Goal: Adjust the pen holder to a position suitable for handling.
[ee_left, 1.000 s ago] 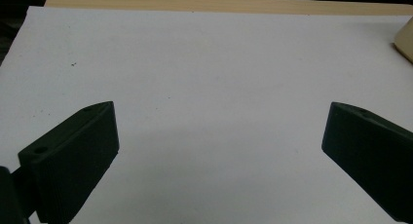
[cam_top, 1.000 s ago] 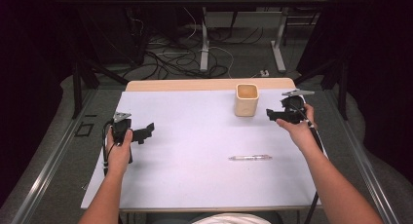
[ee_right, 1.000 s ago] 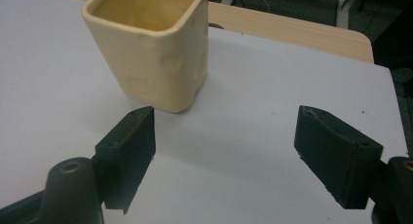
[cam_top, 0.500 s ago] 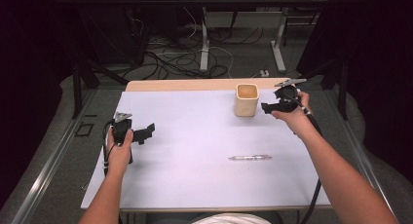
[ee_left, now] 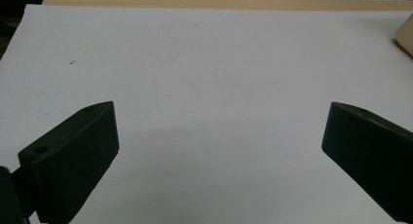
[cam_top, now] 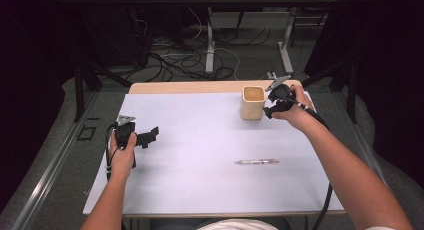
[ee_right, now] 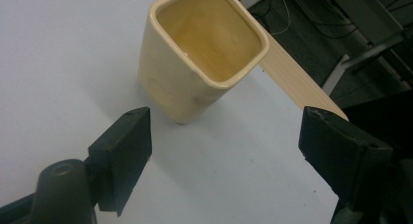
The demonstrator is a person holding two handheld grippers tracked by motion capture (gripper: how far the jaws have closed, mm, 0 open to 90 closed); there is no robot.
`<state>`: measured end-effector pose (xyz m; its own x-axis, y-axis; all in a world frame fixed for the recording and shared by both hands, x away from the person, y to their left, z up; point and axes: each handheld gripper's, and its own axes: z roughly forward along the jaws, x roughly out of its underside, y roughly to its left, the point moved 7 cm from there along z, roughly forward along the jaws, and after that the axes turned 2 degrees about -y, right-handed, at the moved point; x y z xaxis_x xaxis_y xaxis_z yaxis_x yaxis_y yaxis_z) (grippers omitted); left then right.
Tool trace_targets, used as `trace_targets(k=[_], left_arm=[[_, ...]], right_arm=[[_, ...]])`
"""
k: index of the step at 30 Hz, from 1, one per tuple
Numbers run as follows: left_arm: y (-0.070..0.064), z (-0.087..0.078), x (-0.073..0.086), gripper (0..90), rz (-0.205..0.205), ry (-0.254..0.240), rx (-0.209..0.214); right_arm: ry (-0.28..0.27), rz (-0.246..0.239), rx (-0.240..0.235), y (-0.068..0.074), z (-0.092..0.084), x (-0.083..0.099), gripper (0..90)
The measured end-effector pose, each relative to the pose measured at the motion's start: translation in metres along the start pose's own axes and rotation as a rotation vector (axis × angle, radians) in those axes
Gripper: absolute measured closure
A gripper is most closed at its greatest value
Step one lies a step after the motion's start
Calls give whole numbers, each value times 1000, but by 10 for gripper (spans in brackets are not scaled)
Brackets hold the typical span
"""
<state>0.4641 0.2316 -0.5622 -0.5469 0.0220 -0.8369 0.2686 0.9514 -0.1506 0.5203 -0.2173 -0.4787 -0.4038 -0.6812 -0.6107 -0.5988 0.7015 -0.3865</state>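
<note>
Approaching the cream cup (cam_top: 253,102) is the step judged to be in hand: the right hand-held gripper (cam_top: 270,109) is held just beside the cup's right wall, near the far right corner of the bench (cam_top: 200,190). In the right gripper view the cup (ee_right: 199,53) is seen upright ahead of the jaws, which have just been closing a little but are spread wide, with nothing between them. No grasp has been made yet, so lifting or shifting the cup is all left to be done. A pen (cam_top: 256,162) is left lying untouched on the white sheet, well apart from the cup and nearer the person. The left hand-held gripper (cam_top: 150,136) is rested over the left side of the bench, its jaws wide apart above bare white surface, as the left gripper view confirms.

Little margin is offered behind the cup: the wooden far edge (ee_right: 297,83) is close, with cables and floor beyond. Plenty of open room is found across the middle of the bench.
</note>
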Motion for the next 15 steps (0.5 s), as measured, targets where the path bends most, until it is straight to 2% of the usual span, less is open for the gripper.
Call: trace_targets(k=[4,6,7,9,11,12,14,15], left_arm=[[0,0,0,1,-1,0,1],[0,0,0,1,-2,-1,0],[0,0,0,1,-2,-1,0],[0,0,0,1,-2,-2,1],[0,0,0,1,-2,-3,0],[0,0,0,1,-2,-3,0],[0,0,0,1,-2,1,-2],[0,0,0,1,-2,1,-2]], right_arm=[[19,-118,2,3,0,-6,276],[40,-147,-8,6,0,-8,301],[40,-182,-4,5,1,-9,307],[36,-210,0,7,3,-12,307],[44,-216,7,8,4,-14,308],[36,-246,8,6,5,-17,308],[53,-266,-7,7,8,-18,319],[36,-272,-19,8,11,-20,320]])
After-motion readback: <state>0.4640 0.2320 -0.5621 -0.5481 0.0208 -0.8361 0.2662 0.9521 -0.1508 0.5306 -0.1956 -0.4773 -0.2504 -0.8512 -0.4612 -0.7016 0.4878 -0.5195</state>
